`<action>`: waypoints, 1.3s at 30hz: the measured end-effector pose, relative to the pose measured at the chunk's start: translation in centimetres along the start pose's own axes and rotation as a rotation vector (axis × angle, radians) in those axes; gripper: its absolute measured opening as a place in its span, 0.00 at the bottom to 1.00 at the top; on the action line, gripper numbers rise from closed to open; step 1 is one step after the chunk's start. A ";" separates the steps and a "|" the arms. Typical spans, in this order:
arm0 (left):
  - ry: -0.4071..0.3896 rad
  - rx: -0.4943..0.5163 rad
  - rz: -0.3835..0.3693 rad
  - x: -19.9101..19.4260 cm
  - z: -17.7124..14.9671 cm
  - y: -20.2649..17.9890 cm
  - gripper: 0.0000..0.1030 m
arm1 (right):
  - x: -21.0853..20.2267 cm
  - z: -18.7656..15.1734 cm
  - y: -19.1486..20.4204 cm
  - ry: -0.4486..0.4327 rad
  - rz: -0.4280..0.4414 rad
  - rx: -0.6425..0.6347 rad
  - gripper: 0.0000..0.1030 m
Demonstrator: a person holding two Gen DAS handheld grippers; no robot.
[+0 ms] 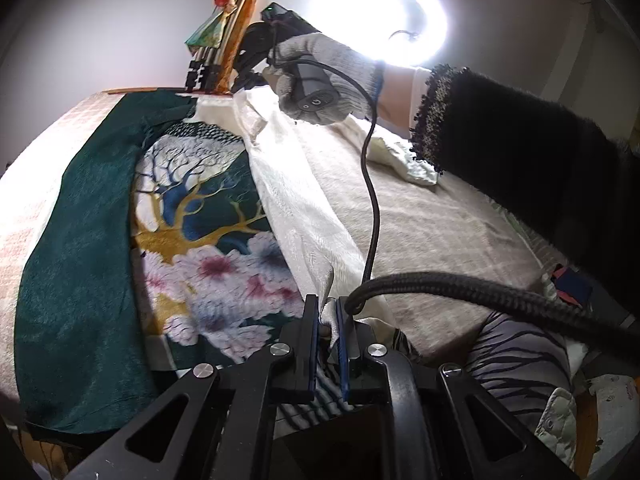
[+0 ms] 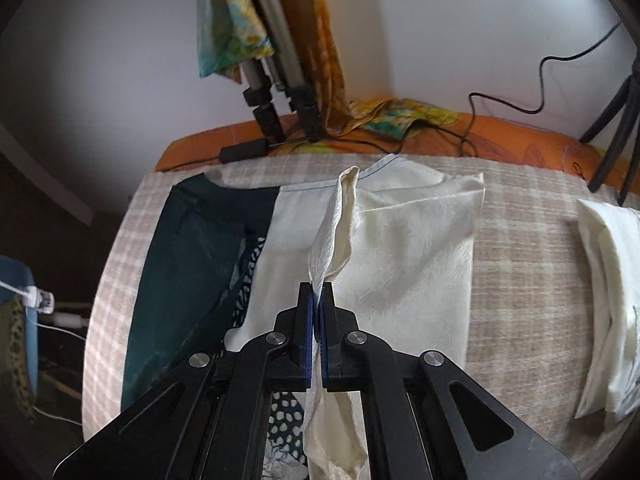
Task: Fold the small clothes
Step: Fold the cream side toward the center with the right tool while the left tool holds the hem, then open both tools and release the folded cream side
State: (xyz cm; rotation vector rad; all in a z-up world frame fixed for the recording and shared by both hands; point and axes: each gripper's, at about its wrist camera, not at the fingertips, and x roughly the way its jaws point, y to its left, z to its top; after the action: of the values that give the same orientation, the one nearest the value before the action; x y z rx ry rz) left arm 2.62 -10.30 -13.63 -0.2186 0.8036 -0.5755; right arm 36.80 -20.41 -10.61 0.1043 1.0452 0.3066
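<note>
Right wrist view shows my right gripper and left gripper both pinching the cream cloth, so next I fold it in 2.

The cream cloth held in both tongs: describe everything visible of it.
The cream cloth looks thin, faintly textured and silky. Part lies flat on the checked blanket, overlapping a dark green floral garment. One edge is lifted into a taut band between the left tongs and the right tongs, both shut on it, with its end hanging below the right pair.

Cream cloth faintly glossy, blanket matt woven
</note>
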 end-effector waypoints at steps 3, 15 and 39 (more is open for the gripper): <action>0.008 0.016 0.025 0.0 -0.1 0.1 0.17 | 2.0 -0.1 1.2 0.044 0.038 -0.026 0.02; -0.022 0.135 0.114 -4.1 -0.7 0.6 0.29 | -5.3 -0.5 -1.3 -0.032 0.236 0.011 0.26; 0.062 -0.026 0.282 -9.8 -1.0 10.7 0.51 | -15.8 -30.6 -0.9 0.070 0.302 -0.129 0.26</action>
State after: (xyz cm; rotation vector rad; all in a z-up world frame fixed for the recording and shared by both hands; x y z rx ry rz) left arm 0.74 4.09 -12.52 -0.1088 0.8850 -0.3070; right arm 3.25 -27.78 -12.94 0.1365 1.0762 0.6540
